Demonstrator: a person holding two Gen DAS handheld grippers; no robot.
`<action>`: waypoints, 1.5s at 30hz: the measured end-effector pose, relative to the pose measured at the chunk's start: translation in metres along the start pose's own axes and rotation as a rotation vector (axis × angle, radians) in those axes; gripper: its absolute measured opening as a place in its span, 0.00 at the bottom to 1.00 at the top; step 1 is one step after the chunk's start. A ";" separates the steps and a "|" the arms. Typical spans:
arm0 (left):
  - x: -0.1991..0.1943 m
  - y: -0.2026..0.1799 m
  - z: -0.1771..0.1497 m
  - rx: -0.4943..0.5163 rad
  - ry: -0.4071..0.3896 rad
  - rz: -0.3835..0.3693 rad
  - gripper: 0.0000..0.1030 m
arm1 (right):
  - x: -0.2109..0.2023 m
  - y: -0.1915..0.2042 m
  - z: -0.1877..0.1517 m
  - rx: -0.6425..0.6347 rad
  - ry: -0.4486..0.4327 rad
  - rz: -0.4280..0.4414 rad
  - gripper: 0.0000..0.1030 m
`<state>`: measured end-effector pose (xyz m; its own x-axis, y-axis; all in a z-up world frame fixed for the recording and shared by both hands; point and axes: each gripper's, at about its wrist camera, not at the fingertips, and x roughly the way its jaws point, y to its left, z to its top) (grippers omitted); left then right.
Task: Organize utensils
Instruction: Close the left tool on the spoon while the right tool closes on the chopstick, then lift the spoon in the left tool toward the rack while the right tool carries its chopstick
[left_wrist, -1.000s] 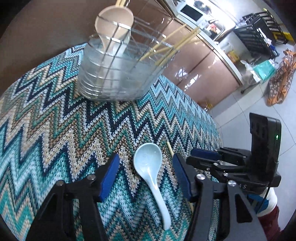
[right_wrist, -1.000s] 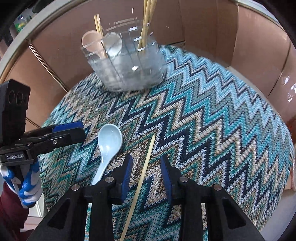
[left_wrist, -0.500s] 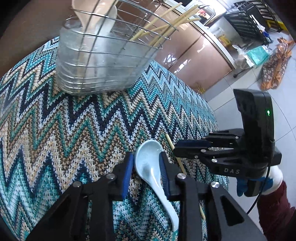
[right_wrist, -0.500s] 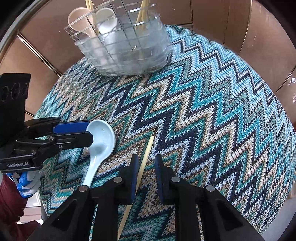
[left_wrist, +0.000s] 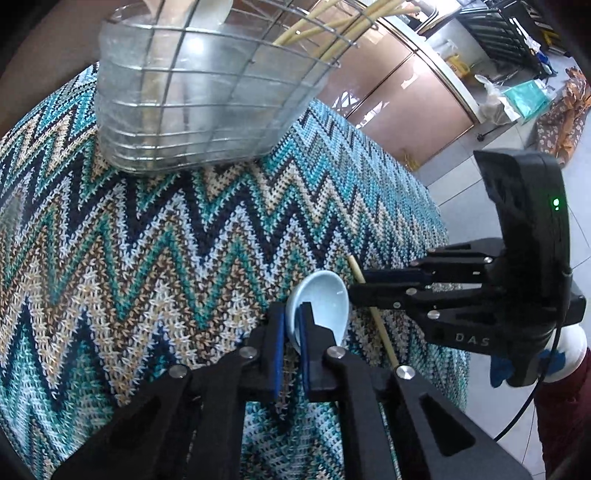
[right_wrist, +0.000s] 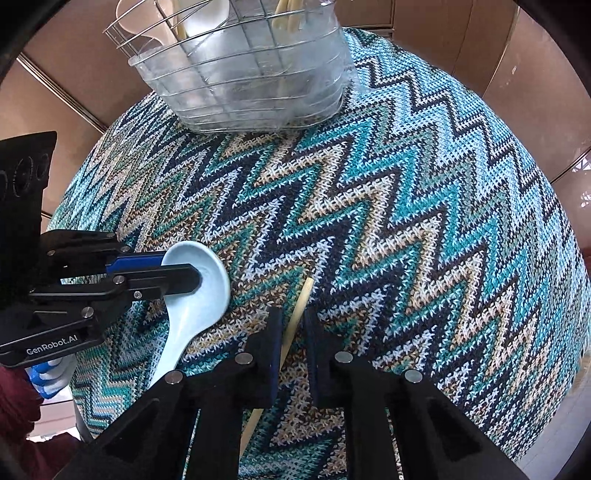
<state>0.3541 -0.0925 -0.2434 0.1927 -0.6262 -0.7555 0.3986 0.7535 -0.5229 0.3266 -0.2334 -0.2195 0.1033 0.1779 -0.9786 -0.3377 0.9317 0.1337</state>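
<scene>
A pale blue ceramic spoon (left_wrist: 325, 299) lies on the zigzag cloth; my left gripper (left_wrist: 291, 332) is shut on the rim of its bowl, also seen in the right wrist view (right_wrist: 199, 291). A single bamboo chopstick (right_wrist: 295, 317) lies beside it. My right gripper (right_wrist: 291, 332) straddles the chopstick, its jaws narrowed close around it with a small gap still showing on one side. In the left wrist view the right gripper (left_wrist: 365, 288) sits over the chopstick (left_wrist: 373, 314). A wire utensil basket (left_wrist: 199, 85) with spoons and chopsticks stands at the far end, also in the right wrist view (right_wrist: 251, 74).
The round table has a knitted zigzag cloth (right_wrist: 406, 221) over it. Its edge drops off to a tiled floor (left_wrist: 480, 173) on the right. Copper-coloured cabinet fronts (left_wrist: 399, 99) stand behind the table.
Both grippers have moved forward and down. The left gripper closed on the spoon's bowl rim. The right gripper's jaws narrowed around the chopstick.
</scene>
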 end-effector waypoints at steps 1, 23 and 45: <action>0.000 -0.001 -0.001 0.003 -0.004 0.006 0.06 | -0.002 -0.002 -0.004 0.006 -0.005 0.006 0.10; -0.129 -0.053 -0.052 0.020 -0.309 0.141 0.05 | -0.123 0.032 -0.079 -0.022 -0.339 0.063 0.05; -0.252 -0.088 0.068 0.020 -0.843 0.439 0.05 | -0.262 0.052 0.009 -0.078 -1.025 0.110 0.05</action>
<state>0.3316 -0.0144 0.0203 0.9093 -0.2327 -0.3450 0.1511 0.9571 -0.2474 0.2907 -0.2281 0.0450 0.8032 0.4793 -0.3538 -0.4494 0.8773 0.1683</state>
